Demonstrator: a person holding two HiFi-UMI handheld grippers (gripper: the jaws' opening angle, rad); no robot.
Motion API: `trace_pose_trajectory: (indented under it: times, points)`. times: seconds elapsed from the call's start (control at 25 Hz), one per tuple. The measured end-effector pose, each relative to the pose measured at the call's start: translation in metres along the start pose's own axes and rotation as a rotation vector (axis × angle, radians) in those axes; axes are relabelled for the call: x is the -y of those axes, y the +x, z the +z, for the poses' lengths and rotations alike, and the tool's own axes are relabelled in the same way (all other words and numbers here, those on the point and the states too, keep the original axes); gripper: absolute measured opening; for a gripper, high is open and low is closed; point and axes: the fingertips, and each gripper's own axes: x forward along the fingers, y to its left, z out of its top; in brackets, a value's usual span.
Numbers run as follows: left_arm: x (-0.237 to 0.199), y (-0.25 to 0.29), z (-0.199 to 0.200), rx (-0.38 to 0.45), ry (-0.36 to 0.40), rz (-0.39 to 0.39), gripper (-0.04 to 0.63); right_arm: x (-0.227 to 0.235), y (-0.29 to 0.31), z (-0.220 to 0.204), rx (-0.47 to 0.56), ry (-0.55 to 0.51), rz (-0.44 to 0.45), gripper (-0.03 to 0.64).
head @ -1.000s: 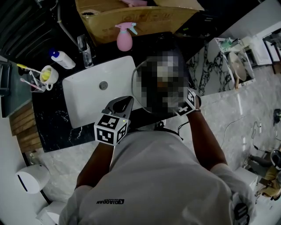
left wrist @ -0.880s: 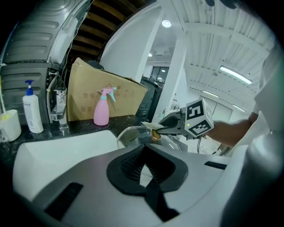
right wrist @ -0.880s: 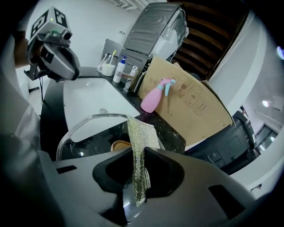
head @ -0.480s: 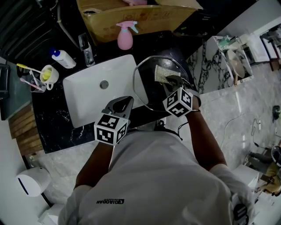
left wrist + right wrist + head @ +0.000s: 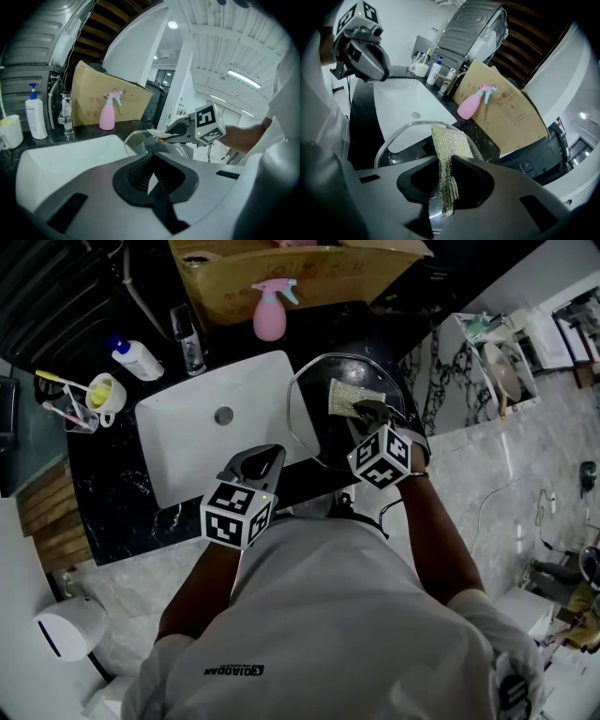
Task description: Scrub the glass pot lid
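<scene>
The round glass pot lid (image 5: pixel 314 418) lies on the black counter, its left rim over the sink's right edge; it also shows as lid (image 5: pixel 393 133) and lid (image 5: pixel 136 140). My right gripper (image 5: pixel 368 412) hovers over the lid's right half, shut on a yellowish mesh scrub cloth (image 5: pixel 344 395). That cloth (image 5: pixel 447 145) hangs folded between the right gripper's (image 5: pixel 445 173) jaws. My left gripper (image 5: pixel 262 460) is at the sink's front edge, beside the lid's lower-left rim. The left gripper's (image 5: pixel 150 171) jaws are shut, and nothing shows between its pads.
A white sink (image 5: pixel 197 442) fills the counter's left side, with a faucet (image 5: pixel 187 343) behind it. Behind the lid stand a pink spray bottle (image 5: pixel 270 315) and a cardboard box (image 5: pixel 281 268). A soap pump bottle (image 5: pixel 136 360) and a toothbrush cup (image 5: pixel 103 395) stand at far left.
The right gripper with the cloth has shifted a little left over the lid. The left gripper has stayed where it was.
</scene>
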Motion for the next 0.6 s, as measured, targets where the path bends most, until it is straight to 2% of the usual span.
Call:
trace_pose_trajectory:
  times: [0.6]
  points:
    - [-0.003,-0.008,-0.005,0.0,-0.001,-0.007,0.012,-0.015,-0.005,0.007,0.004,0.002,0.015,0.1]
